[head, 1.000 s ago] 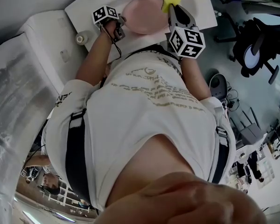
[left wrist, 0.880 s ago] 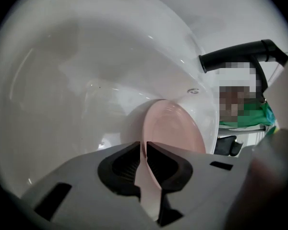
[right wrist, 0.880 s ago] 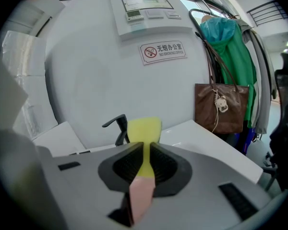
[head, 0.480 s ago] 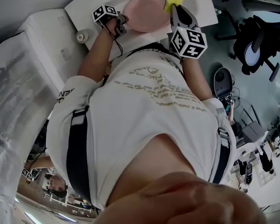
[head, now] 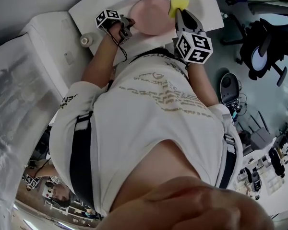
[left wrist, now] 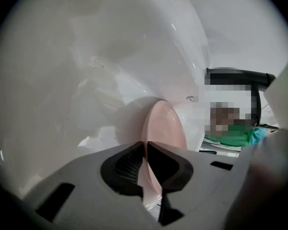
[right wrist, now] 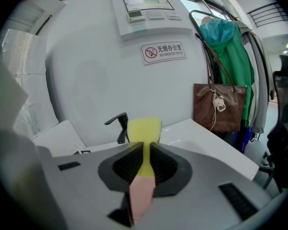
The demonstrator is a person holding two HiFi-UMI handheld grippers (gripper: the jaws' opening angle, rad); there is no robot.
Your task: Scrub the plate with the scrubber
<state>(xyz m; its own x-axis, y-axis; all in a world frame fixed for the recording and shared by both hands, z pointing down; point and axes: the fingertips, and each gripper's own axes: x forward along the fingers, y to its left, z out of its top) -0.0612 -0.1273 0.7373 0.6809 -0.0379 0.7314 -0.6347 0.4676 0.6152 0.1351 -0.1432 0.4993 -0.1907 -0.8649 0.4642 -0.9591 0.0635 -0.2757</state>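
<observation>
Rim of plate (left wrist: 166,127) pinched in left hand-held gripper (left wrist: 145,146); right hand-held gripper (right wrist: 147,148) clamps scrubber (right wrist: 144,127) protruding beyond its jaws.

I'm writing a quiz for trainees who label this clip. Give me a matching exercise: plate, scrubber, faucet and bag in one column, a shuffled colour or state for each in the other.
1. plate
2. scrubber
3. faucet
4. bag

a. black
b. yellow, pinched in the right gripper
c. brown, hanging
d. pink, held by its rim in the left gripper

Pairs: 1-d, 2-b, 3-a, 4-c
</observation>
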